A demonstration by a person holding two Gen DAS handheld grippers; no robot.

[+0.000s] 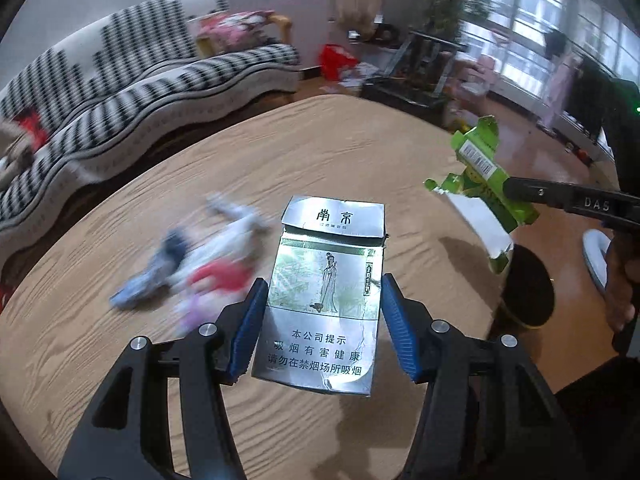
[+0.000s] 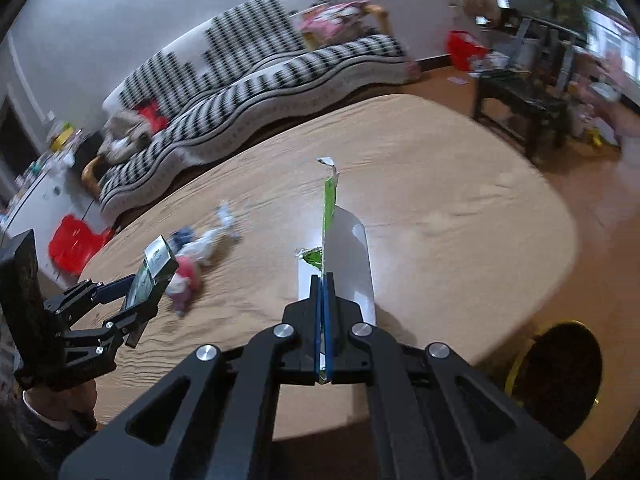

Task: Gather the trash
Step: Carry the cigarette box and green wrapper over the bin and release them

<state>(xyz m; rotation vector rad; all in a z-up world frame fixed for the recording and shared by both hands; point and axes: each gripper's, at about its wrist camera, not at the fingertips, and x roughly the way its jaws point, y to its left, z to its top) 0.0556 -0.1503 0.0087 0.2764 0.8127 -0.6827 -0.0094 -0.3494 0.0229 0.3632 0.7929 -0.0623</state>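
Observation:
My left gripper (image 1: 324,300) is shut on a silver cigarette pack (image 1: 326,276), its blue pads pressed to both long sides; the pack hangs above the wooden table (image 1: 360,152). From the right wrist view the same pack (image 2: 154,270) shows at the left in that gripper (image 2: 150,284). My right gripper (image 2: 324,276) is shut flat on a torn green and white carton (image 2: 340,256), held edge-on above the table (image 2: 460,200). In the left wrist view this green carton (image 1: 478,176) sticks out of the right gripper (image 1: 508,188). A crumpled wrapper heap (image 1: 200,268) lies on the table, blurred.
A black round bin with a yellow rim (image 2: 560,376) stands on the floor by the table's near right edge, also visible as the bin (image 1: 528,288). A striped sofa (image 2: 260,76) runs behind the table. A dark stool (image 2: 524,100) and red bag (image 2: 464,52) are beyond.

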